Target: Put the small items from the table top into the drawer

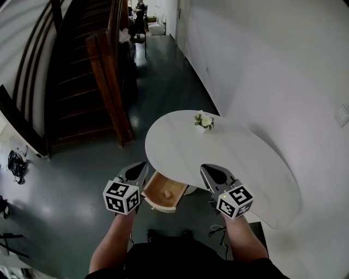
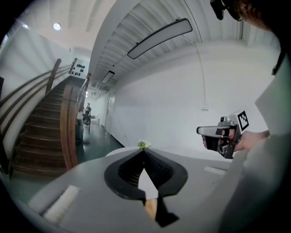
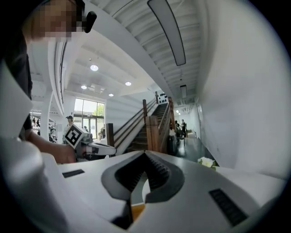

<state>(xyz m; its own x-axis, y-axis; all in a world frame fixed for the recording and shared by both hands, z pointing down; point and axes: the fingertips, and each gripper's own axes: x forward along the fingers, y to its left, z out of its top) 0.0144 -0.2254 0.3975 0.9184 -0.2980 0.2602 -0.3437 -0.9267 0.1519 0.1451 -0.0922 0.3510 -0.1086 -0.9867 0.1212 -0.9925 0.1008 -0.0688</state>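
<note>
The white oval table (image 1: 245,163) bears only a small pot of white flowers (image 1: 204,121) near its far edge. Under its near left rim the wooden drawer (image 1: 163,192) stands pulled out; I make out no item inside it. My left gripper (image 1: 139,170) hovers above the drawer's left side, jaws shut and empty. My right gripper (image 1: 210,171) hovers over the table's near edge, also shut and empty. In the left gripper view the shut jaws (image 2: 144,152) point level at the flowers (image 2: 144,144), with the right gripper (image 2: 218,134) alongside. The right gripper view shows its shut jaws (image 3: 144,154), the flowers (image 3: 207,162) and the left gripper (image 3: 88,145).
A dark wooden staircase (image 1: 82,82) with a heavy banister rises at the left. A white wall (image 1: 272,65) runs along the right behind the table. Cables (image 1: 15,163) lie on the dark floor at far left. People stand far down the corridor (image 1: 139,16).
</note>
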